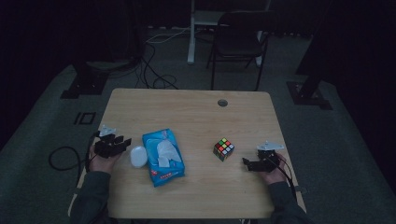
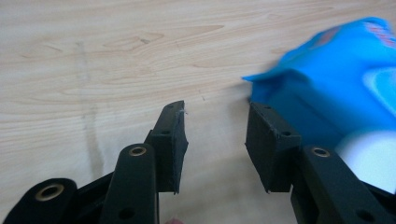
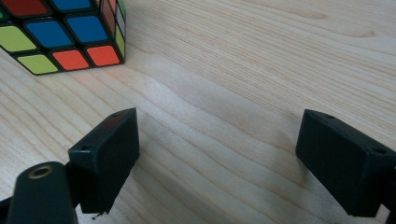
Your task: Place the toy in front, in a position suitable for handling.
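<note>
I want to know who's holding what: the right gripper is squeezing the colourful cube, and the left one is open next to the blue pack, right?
Not quite. The right gripper is open with nothing between its jaws; in the right gripper view the cube sits apart on the table. The rest is right.

A dim lab or studio set up for recording. A bare wooden table [image 1: 187,112] stands on grey carpet [image 1: 336,140]. Cables [image 1: 154,74] trail at 11 o'clock, a black chair [image 1: 238,42] stands at 12, and dark stand feet [image 1: 84,84] sit at 10 and 2.
</note>
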`<state>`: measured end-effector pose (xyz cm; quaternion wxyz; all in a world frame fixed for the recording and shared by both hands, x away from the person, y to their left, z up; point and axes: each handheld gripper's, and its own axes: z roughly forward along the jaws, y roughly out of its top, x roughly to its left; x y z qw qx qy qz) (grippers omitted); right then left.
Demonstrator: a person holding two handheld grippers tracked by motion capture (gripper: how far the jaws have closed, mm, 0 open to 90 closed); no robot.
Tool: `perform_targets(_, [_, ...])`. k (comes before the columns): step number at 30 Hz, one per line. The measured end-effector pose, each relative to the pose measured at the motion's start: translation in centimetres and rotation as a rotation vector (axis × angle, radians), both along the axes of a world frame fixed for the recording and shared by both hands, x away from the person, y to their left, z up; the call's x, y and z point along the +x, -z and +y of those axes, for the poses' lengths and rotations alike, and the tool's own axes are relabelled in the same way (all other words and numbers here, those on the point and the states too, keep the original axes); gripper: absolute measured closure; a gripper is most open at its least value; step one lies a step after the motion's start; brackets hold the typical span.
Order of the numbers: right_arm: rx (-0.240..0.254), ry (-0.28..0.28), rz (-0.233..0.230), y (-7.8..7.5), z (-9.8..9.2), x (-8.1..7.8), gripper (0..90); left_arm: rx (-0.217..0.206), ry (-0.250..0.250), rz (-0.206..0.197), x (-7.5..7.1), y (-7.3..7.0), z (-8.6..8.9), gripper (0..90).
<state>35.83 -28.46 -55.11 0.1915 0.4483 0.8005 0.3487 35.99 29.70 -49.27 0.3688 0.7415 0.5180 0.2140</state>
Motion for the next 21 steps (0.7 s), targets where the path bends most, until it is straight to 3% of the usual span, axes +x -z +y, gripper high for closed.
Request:
perform_targets(6, [0.000, 0.000, 0.000, 0.0, 0.0, 0.0, 13.7, -0.001, 0.074, -0.068, -4.1, -2.2, -2.2, 57.9])
perform_targets(9, [0.000, 0.000, 0.000, 0.0, 0.0, 0.0, 13.7, -0.019, 0.128, -0.081, -5.8, -2.5, -4.2, 58.1])
perform_targets(12, [-0.001, 0.001, 0.000, 0.0, 0.0, 0.0, 13.6, -0.005, 0.189, -0.087, -7.3, -2.5, -6.3, 58.1])
perform_targets(14, [-0.001, 0.001, 0.000, 0.0, 0.0, 0.0, 13.7, -0.008, 0.207, -0.093, -7.7, -2.5, -6.9, 58.1])
perform_targets(21, [-0.001, 0.001, 0.000, 0.0, 0.0, 0.0, 13.7, -0.007, 0.356, -0.111, -8.8, -3.2, -11.5, 60.7])
